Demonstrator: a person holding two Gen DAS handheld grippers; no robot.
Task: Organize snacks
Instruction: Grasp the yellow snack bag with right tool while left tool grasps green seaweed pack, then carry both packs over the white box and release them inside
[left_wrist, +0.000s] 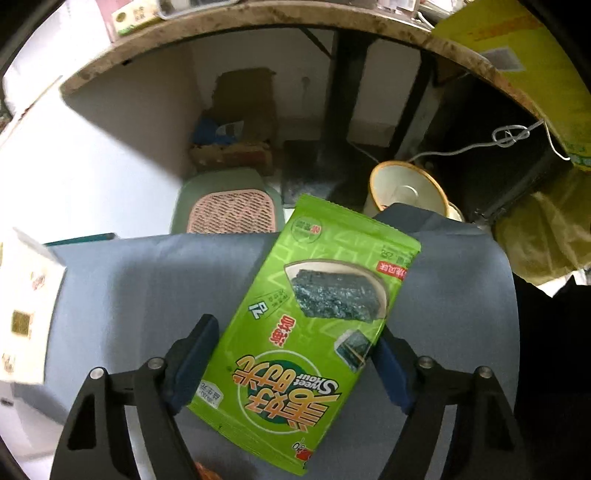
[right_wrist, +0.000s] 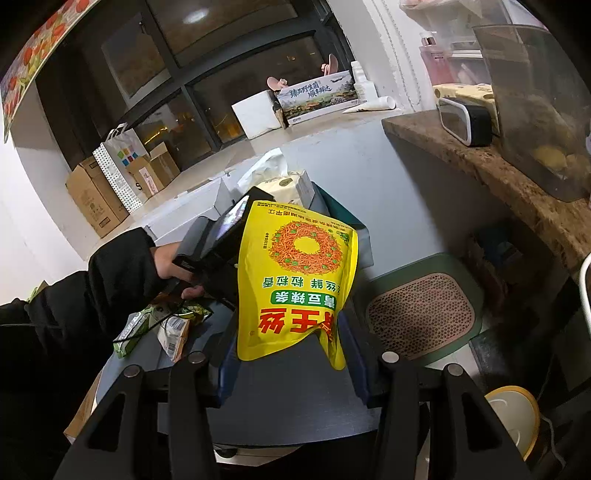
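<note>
A grey-blue cloth-covered table top fills the lower part of the left wrist view, in front of a rough brown wooden shelf edge curving overhead and a white wall behind. On the floor past the table stand a pale green plastic stool with a pink perforated seat and a cream bowl with a yellow rim. The left gripper has its blue-padded fingers closed against the two side edges of a flat green seaweed snack packet, which is tilted, its top corner reaching beyond the table's far edge. A white card box sits at the left margin.

In the right wrist view, dark window panes and a pale ledge with cardboard boxes lie behind. The right gripper clamps the lower edge of a yellow snack bag with red lettering and an orange ring picture, held upright above the grey table. Left of it, the person's left hand, in a black sleeve, grasps the other tool's black handle. Small green and white snack packets lie on the table beneath that hand. The green stool stands to the right.
</note>
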